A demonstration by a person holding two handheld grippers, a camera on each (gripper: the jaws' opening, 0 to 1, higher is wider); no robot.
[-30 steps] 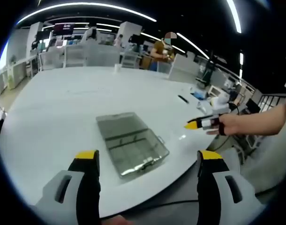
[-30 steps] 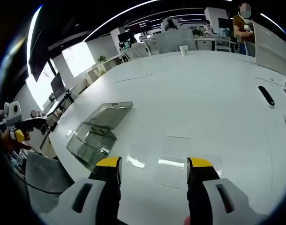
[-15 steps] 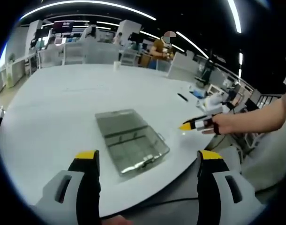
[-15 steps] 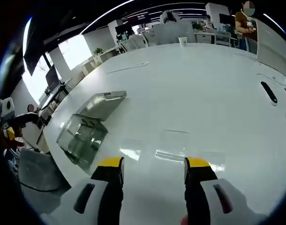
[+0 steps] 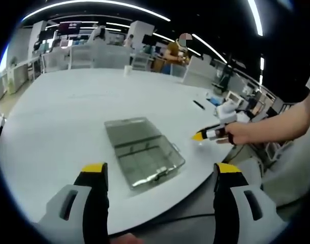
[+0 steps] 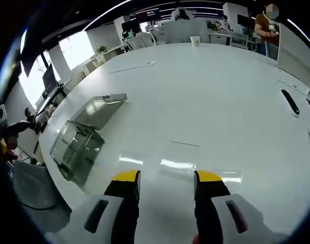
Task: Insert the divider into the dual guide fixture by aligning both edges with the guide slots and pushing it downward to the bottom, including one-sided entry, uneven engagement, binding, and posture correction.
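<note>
Pick-up step: right gripper (image 6: 161, 179), jaws apart, poised over flat clear plastic divider (image 6: 178, 166); transparent lidded guide fixture (image 5: 144, 152) at twelve o'clock of open left gripper (image 5: 162, 170); next, closing on divider.

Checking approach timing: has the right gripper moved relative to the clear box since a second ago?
Yes. In the left gripper view, the right gripper has drawn in toward the clear box, its yellow tip closer to the box's near corner.

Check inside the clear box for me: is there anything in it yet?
Through the clear box thin cross-bars show, likely its guide rails. Glare hides whether a divider sits inside. A clear sheet lies before the right tongs.
</note>
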